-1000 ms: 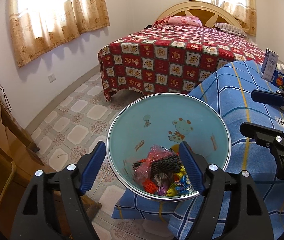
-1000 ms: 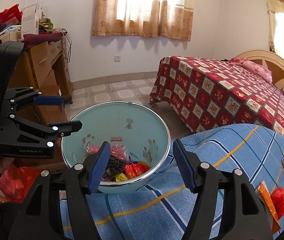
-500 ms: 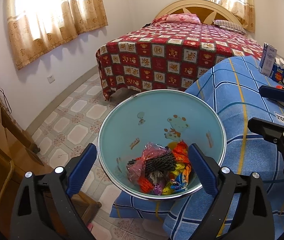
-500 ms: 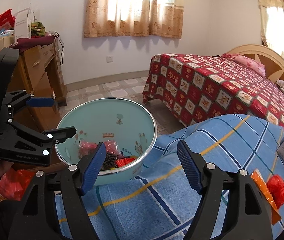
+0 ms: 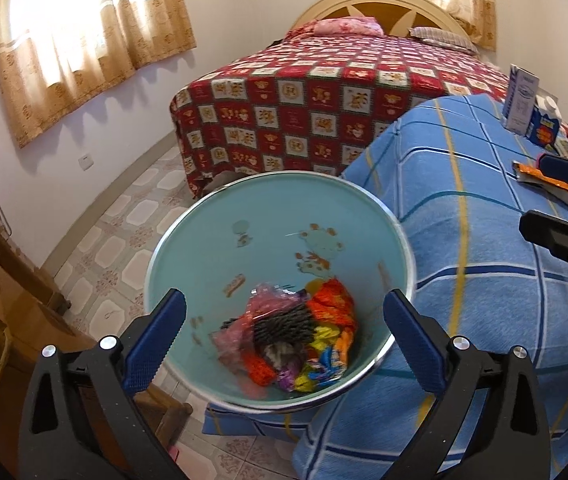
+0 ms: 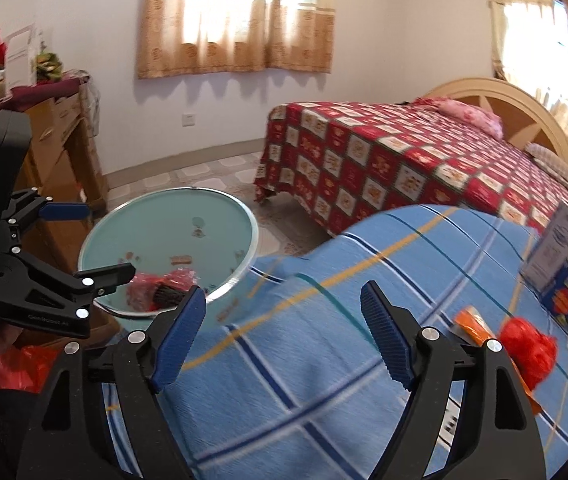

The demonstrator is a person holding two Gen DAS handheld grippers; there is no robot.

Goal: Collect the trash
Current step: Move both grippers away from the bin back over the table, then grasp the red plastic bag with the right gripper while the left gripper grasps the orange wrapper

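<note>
Bedroom, blue checked tabletop (image 6: 323,360), teal basin (image 5: 268,216) of wrappers at its edge.
Left gripper (image 5: 284,340) and right gripper (image 6: 284,336): jaws wide apart, holding nothing; red crumpled bag (image 6: 527,346) lies near the right one.

White walls (image 6: 383,32), sunny windows with tan curtains (image 6: 236,28). Tiled floor (image 5: 124,232). Bed (image 5: 323,92) with red checked cover, pink pillow (image 5: 343,26), curved headboard (image 6: 523,112). Wooden dresser (image 6: 64,140) beside wall.

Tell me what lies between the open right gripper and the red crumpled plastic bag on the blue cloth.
In the right wrist view, the flat orange wrapper lies between the right gripper and the red crumpled plastic bag.
</note>
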